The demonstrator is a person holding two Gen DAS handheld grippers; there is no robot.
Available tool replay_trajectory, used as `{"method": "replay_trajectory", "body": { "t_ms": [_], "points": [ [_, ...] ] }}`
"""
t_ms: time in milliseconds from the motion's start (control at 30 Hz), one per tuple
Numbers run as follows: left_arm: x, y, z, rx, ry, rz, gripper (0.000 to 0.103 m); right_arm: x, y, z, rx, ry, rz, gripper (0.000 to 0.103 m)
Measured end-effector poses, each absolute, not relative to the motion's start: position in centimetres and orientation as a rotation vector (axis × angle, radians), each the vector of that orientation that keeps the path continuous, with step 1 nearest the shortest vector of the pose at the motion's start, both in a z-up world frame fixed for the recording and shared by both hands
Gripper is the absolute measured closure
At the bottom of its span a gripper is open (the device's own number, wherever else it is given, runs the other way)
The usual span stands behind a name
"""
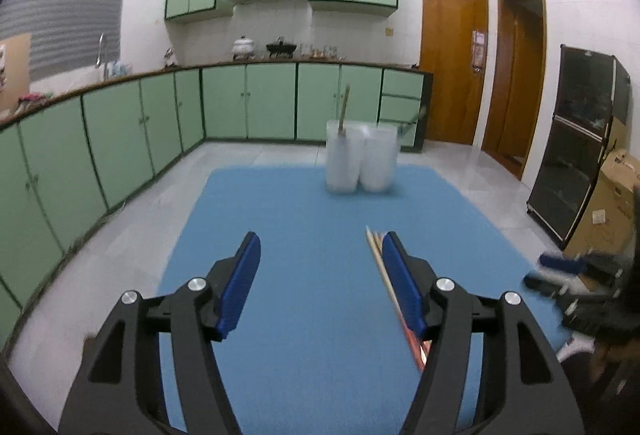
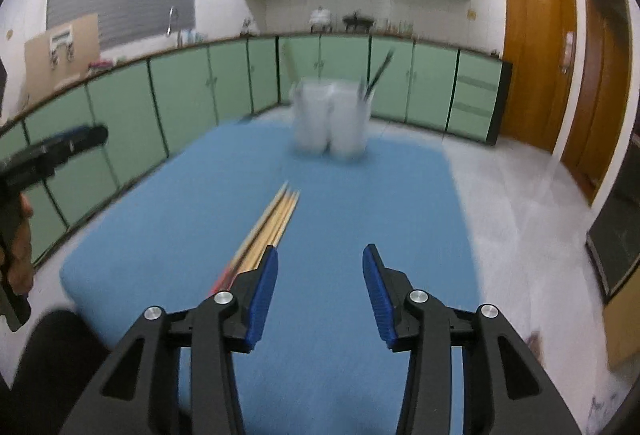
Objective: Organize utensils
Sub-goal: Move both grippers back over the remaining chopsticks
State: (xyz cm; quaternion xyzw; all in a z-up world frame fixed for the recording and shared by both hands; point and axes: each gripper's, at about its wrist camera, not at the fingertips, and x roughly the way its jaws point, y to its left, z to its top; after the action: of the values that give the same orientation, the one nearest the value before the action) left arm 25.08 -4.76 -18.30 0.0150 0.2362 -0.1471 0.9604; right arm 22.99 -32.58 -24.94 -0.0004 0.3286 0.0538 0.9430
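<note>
Over the blue mat (image 1: 304,219) I have both grippers hanging with nothing in them. On my left wrist camera the left gripper (image 1: 318,247) has its jaws spread wide, blue pads (image 1: 240,283) facing each other across bare mat. A bundle of wooden chopsticks (image 1: 380,267) lies on the mat just beside the inner face of its right-hand pad, tips pointing away from me; from this angle I cannot tell whether the pad touches them.

On my right wrist camera the right gripper (image 2: 320,259) is likewise parted, with nothing between its pads. The same chopsticks (image 2: 276,219) lie to the left of its left-hand pad, their lower ends hidden behind that finger, with a reddish part near the base. The left gripper (image 2: 52,151) shows at the far left edge of this view, held in a bare hand (image 2: 20,243).

At the far end of the mat stands a white translucent utensil holder (image 1: 360,159), seemingly two rounded compartments side by side, well apart from both grippers and from the chopsticks. A wooden handle (image 1: 343,109) sticks up from the left compartment, and a dark utensil (image 2: 380,73) leans out of the right one. The holder is blurred in both views, so I cannot make out what else is inside. Green cabinets (image 1: 160,115) line the wall behind
</note>
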Motion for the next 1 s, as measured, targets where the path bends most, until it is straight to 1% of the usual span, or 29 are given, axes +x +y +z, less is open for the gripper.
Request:
{"method": "replay_trajectory", "body": {
  "t_ms": [100,200,400,500,567,900,1000],
  "points": [
    [22.6,-3.9,-20.9,-0.004,0.532,-0.298,0.041,21.3,-30.6,-28.3,0.008,0.733,0.133,0.059],
    [21.3,-3.9,-22.3,0.007,0.549,-0.291,0.041,21.1,-28.4,-30.2,-0.027,0.770,0.158,0.060],
    [20.7,-4.7,-23.9,0.056,0.567,-0.306,0.041,22.8,-27.4,-30.8,-0.057,0.764,0.153,0.060],
    [21.4,-5.3,-25.4,0.060,0.610,-0.318,0.041,23.8,-27.6,-30.7,-0.053,0.756,0.146,0.064],
    [21.7,-5.9,-26.4,0.073,0.636,-0.331,0.041,23.8,-28.0,-30.9,-0.049,0.750,0.139,0.072],
    [22.7,-10.2,-30.0,0.165,0.705,-0.383,0.041,24.2,-30.0,-31.0,-0.012,0.743,0.117,0.074],
    [23.3,-10.8,-30.5,0.173,0.714,-0.381,0.041,24.3,-30.0,-31.0,-0.021,0.740,0.113,0.081]
  ]
}}
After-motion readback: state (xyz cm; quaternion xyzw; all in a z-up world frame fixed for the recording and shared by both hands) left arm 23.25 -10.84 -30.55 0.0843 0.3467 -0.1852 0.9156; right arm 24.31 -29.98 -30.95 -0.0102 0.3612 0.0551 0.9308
